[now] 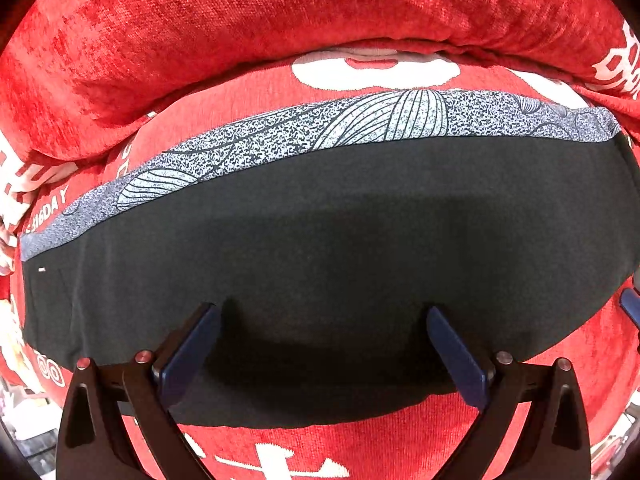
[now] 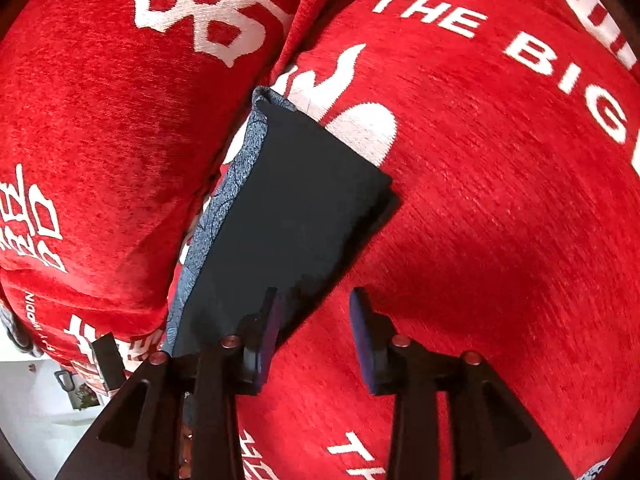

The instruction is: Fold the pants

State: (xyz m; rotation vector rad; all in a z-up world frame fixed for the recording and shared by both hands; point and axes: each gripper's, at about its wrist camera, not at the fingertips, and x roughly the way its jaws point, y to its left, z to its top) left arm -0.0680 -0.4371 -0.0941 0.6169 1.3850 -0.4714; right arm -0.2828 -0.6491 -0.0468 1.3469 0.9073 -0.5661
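Observation:
The folded pants (image 1: 320,248) lie flat on a red sofa seat (image 1: 420,440): black cloth with a grey patterned strip (image 1: 304,136) along the far edge. My left gripper (image 1: 323,312) hovers straight above the black cloth, jaws wide apart, nothing between them. In the right wrist view the same pants (image 2: 296,200) form a dark rectangle with the grey strip (image 2: 224,216) on the left side. My right gripper (image 2: 314,300) stands open at the pants' near right corner. Its left finger (image 2: 268,336) sits over the cloth edge, its right finger (image 2: 362,336) over red fabric.
A red back cushion (image 1: 280,20) with white lettering rises behind the pants. Red seat fabric with white print (image 2: 500,160) spreads to the right of the pants. A white floor with small objects (image 2: 48,400) shows at lower left past the sofa edge.

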